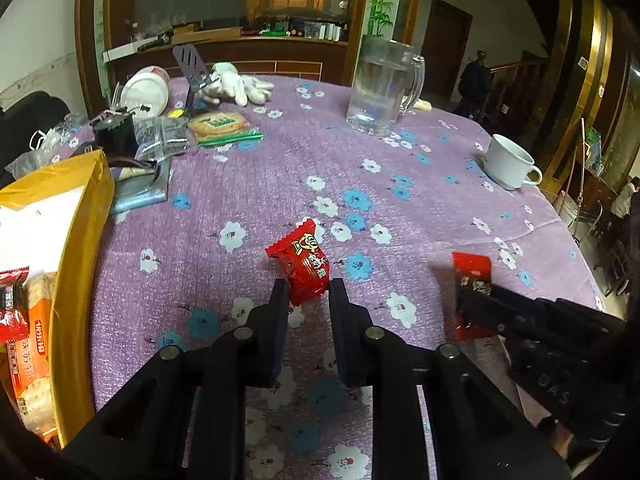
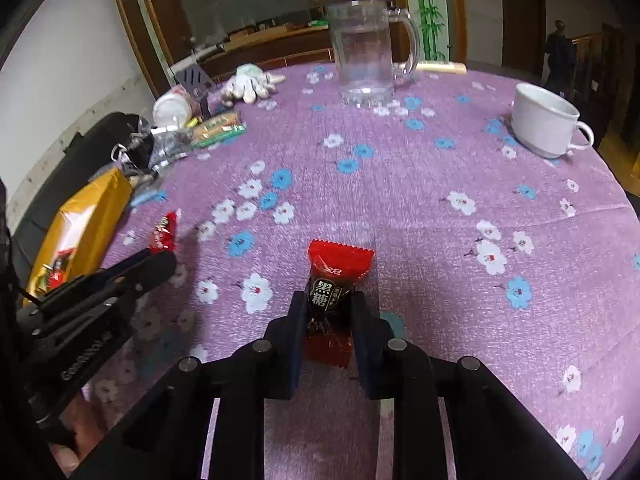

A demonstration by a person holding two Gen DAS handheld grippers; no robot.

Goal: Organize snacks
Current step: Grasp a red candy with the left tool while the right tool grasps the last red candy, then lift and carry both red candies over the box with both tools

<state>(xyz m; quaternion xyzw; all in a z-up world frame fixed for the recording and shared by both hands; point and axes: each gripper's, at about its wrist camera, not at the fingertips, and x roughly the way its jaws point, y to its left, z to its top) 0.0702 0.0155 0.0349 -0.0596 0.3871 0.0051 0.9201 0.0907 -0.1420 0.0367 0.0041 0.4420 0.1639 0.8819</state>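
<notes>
My left gripper [image 1: 309, 290] is shut on the lower end of a red candy packet [image 1: 300, 262], which sticks out forward over the purple flowered tablecloth [image 1: 280, 184]. My right gripper [image 2: 329, 312] is shut on a red and black candy packet [image 2: 332, 280] that stands upright between its fingers. The same packet [image 1: 472, 276] and the right gripper [image 1: 476, 300] show at the right of the left wrist view. A yellow box [image 1: 76, 216] with several snack packs inside lies at the left. The left gripper [image 2: 162, 254] and its red packet [image 2: 164, 232] are near this box [image 2: 92, 216].
A glass pitcher [image 1: 380, 88] stands at the far side of the table and a white cup [image 1: 508, 162] near the right edge. White gloves [image 1: 236, 84], a biscuit pack [image 1: 218, 124] and mixed clutter sit at the far left. A person's hand [image 2: 68, 452] holds the left gripper.
</notes>
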